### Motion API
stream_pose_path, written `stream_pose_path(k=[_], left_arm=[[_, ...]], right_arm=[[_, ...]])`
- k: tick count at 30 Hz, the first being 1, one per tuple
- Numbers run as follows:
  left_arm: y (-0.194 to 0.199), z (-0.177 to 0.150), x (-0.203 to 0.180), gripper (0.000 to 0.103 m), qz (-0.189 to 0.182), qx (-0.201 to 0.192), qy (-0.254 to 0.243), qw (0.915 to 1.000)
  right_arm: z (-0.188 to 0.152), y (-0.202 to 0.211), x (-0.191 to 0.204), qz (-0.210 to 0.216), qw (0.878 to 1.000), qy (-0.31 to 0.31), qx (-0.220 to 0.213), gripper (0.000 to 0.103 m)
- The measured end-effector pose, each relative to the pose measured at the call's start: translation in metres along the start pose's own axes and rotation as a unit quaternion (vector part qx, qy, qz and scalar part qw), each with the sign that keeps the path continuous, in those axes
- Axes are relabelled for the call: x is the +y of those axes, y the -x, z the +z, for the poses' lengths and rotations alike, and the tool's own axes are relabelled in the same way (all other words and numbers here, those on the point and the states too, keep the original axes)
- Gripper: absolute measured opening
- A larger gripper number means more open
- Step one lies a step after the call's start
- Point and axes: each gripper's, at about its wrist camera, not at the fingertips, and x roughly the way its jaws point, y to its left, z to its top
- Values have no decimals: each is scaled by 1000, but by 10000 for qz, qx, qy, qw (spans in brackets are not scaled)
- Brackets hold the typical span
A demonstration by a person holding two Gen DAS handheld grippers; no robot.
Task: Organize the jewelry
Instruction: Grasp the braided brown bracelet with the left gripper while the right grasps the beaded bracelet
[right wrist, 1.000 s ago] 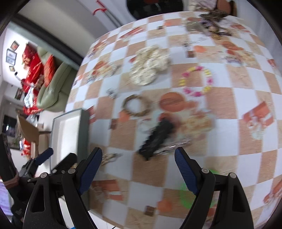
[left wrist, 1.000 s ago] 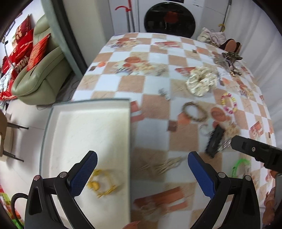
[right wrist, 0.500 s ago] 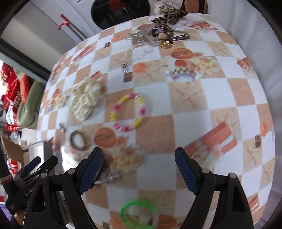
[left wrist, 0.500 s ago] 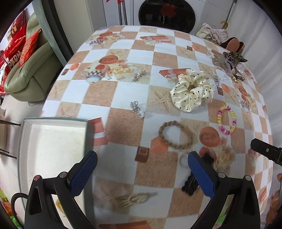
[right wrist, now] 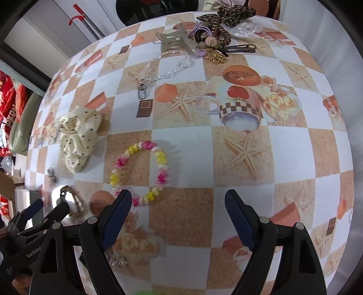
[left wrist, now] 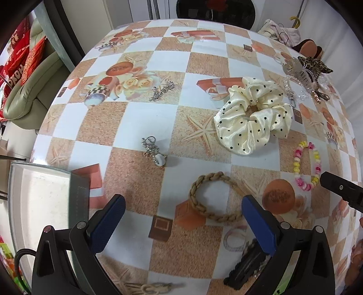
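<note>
On the table: checkered cloth point(left wrist: 145, 118) of white and tan squares, printed with starfish, cups and roses; covers the whole top in both views.
Room behind: green sofa point(left wrist: 29, 74) with red cushions off the table's left edge; dark round washer door point(left wrist: 215, 10) past the far edge; red-handled pole point(right wrist: 87, 20) leaning against a pale wall.
Tray: white, grey-rimmed point(left wrist: 77, 204), sits at the near left corner of the table, just left of the left gripper.
Left gripper point(left wrist: 183, 223): spread wide, blue pads holding nothing, hovering above the braided rope bracelet point(left wrist: 213, 197), which lies between the pads in view.
Right gripper point(right wrist: 178, 214): spread wide too, nothing held; left pad overlaps the near edge of the pink and yellow bead bracelet point(right wrist: 139, 172) in view; contact cannot be told.
Near the left gripper: small silver charm chain point(left wrist: 153, 151) beyond the rope bracelet; clear ring point(left wrist: 234, 239) and black hair clip point(left wrist: 245, 265) partly hidden behind the right pad; knotted cord point(left wrist: 147, 288) at the near edge.
Middle of table: cream polka-dot scrunchie point(left wrist: 251, 118), well apart from both bracelets; second silver chain point(left wrist: 162, 90) near the printed roses.
Far corner: pile of hair things, with a leopard-print scrunchie point(right wrist: 226, 13), grey claw clip point(right wrist: 174, 42), dark barrette point(right wrist: 240, 48), gold clips point(right wrist: 215, 55) and a clear chain with clasp point(right wrist: 158, 74) trailing toward the middle.
</note>
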Motion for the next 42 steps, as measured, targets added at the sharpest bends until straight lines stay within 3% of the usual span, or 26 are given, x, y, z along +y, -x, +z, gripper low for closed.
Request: stream_pose_path(k=[10,14,18,20,21,22,23,24,25,42], left_arm=[[-14,6,-9,98,-157,-13,59,9999],[-11,6,-15,86,-272,-85,6,9996],[-4,6,-27,54,-461,-148,-189,9986],[-2,6,-32,37,-597,-149,-259,9978],[-2,6,-33,22,-591,-132,-276,9978],[-2,5,-35,15,-518,-111,-301,9981],[-1,5,-35,11,-494,-132,-297,9982],[-1,5,-35,11,-592,-108,-254,9979],[1,4,-33,11,-701,-93,-194,9973],[61,-16,-7,11,-1083,-539,-182,9925]], right_arm=[[9,-15,23,-487,9968,616,-125,86],[4,-19,37,-752,9925,936,-225,81],[4,-17,46,-706,9915,1061,-247,66],[4,-16,51,-687,9907,1145,-274,51],[4,-15,54,-675,9906,1157,-279,41],[4,-15,56,-674,9907,1147,-289,28],[5,-15,56,-658,9911,1119,-296,21],[6,-15,56,-645,9916,1079,-300,12],[6,-15,55,-593,9926,1018,-296,9],[-23,37,32,234,9978,317,-538,9]])
